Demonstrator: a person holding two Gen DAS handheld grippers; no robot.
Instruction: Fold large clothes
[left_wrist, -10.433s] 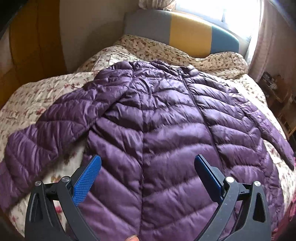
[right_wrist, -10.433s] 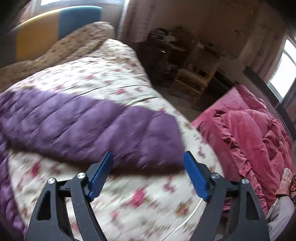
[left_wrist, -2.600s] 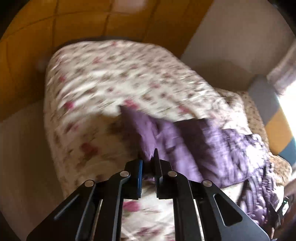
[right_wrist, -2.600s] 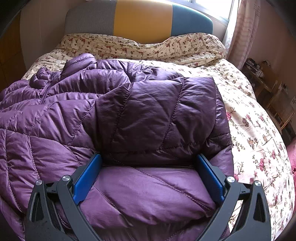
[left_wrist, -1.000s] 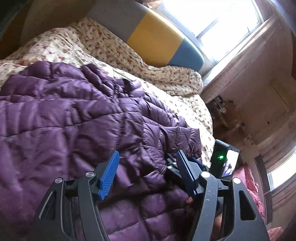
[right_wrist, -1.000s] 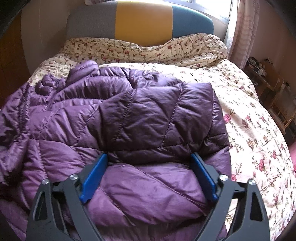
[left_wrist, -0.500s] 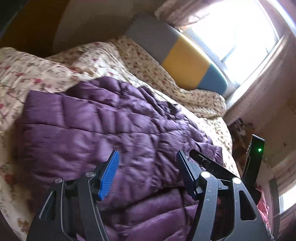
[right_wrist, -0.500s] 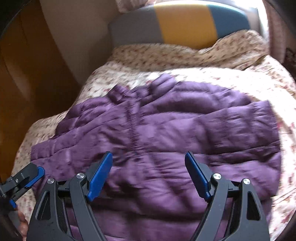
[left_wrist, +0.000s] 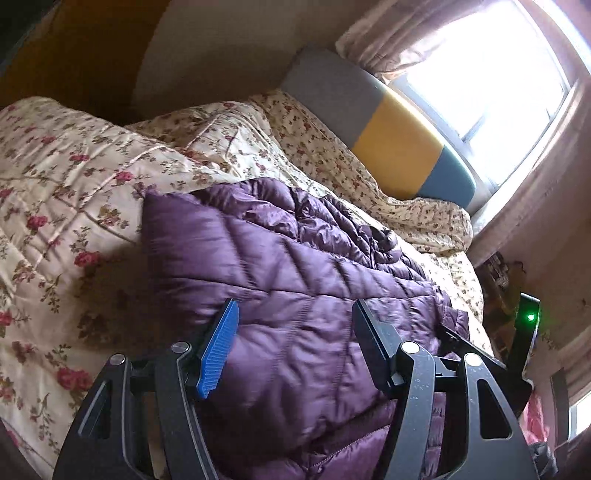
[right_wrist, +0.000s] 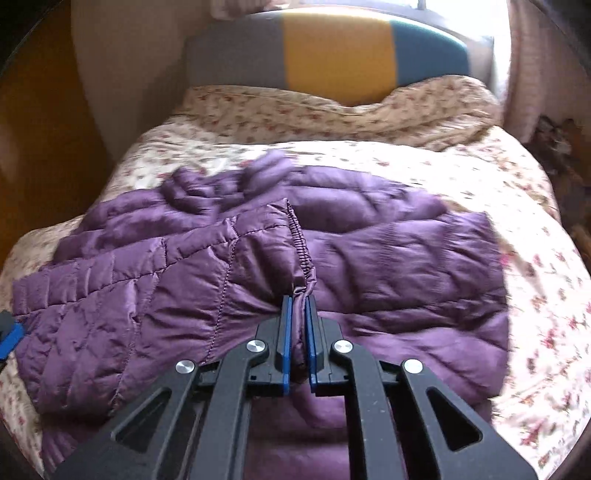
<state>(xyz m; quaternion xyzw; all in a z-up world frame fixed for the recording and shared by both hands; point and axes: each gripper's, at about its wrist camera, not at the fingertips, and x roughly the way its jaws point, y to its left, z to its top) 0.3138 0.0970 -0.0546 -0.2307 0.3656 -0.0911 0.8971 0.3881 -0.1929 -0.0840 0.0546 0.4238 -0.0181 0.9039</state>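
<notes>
Pinching the stretchy cuff of one sleeve, the right hand-held gripper has its blue pads pressed together on the cloth. The sleeve belongs to a puffy purple jacket that lies in the middle of the bed, on a flowery quilt, with its collar end toward the striped headboard. The sleeve lies across the front of the jacket, and the other side looks already folded in. The left hand-held gripper is spread wide and holds nothing; it hangs just above the jacket's near part. I think the step now is to lay this sleeve flat on the body. To do it well, the right one should keep a firm pinch on the cuff, pull the sleeve straight so it has no twist, and set it down low and slowly inside the jacket's edges. The jacket is slippery and full of air, so it may slide or puff back up. The left one could press down on the folded part to keep it in place before the cuff is let go.
</notes>
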